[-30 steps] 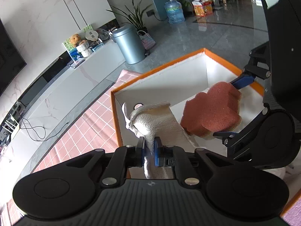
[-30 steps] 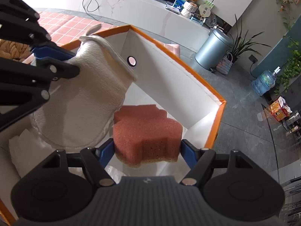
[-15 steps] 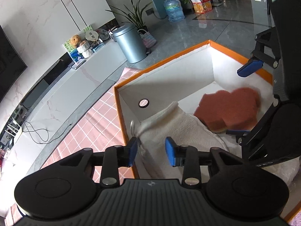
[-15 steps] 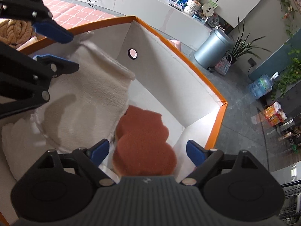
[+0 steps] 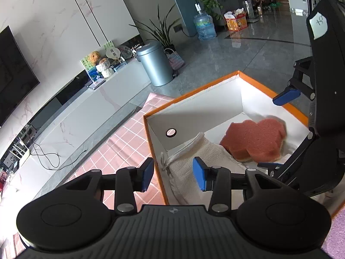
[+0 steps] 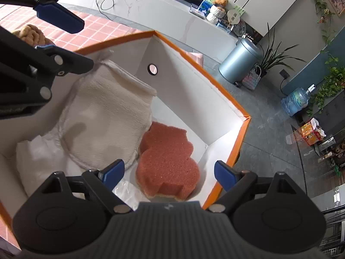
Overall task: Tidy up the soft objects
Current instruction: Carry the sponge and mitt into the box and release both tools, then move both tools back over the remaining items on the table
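Inside the box: cream cloth mitt (image 6: 103, 116) and pink sponge (image 6: 168, 161), side by side on the white floor, edges touching.
Cream cloth mitt: lying flat along the wall with the round hole, cuff end toward that wall, a thin loop at one corner; free of both grippers.
Pink sponge: lobed outline, yellowish underside showing at the rim; resting toward the far corner in the left wrist view (image 5: 254, 142), clear of every pad.
Crumpled white paper (image 6: 36, 153): bunched at the box end next to the mitt's rounded end.
Box (image 6: 202, 64): white inside, orange rim, round hole (image 6: 152, 69) in one short wall; standing on the pink checked cloth (image 5: 120, 146).
Left gripper (image 5: 173, 173): above the box rim near the mitt's cuff, blue pads apart and opening, nothing between them but the rim and cloth below; not pressing on anything.
Right gripper (image 6: 169, 173): above the sponge, blue pads spread wide, one on each side of it and clear of its edges; holding nothing.
Knotted beige rope piece (image 6: 30, 35): on the checked cloth outside the box, partly hidden behind the left gripper.
Room beyond: grey bin (image 5: 154, 64), potted plant, water bottle (image 5: 204, 27), low white cabinet with small plush toys on top.
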A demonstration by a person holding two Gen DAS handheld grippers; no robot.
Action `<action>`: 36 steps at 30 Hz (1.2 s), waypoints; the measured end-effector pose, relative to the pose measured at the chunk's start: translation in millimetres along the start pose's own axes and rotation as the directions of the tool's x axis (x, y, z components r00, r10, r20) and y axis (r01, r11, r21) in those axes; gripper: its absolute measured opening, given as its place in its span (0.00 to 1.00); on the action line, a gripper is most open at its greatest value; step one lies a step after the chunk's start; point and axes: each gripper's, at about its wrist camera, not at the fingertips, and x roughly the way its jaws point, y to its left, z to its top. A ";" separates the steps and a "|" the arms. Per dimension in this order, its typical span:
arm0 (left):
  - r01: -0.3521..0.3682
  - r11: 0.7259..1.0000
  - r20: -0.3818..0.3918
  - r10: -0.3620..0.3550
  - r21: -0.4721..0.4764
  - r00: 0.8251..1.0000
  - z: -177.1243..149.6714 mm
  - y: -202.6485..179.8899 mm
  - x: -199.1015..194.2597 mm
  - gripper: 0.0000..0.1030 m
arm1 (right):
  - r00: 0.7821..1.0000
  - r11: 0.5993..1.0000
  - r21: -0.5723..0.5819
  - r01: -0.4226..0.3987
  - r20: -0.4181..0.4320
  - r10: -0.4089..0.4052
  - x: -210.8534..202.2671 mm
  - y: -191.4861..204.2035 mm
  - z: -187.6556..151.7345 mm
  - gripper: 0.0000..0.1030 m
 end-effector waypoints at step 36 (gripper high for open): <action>-0.142 0.819 0.037 0.195 -0.555 0.980 -175.9 82.1 -145.1 0.54 | 0.826 0.921 0.138 -0.364 0.505 0.250 -121.1 153.7 -16.9 0.71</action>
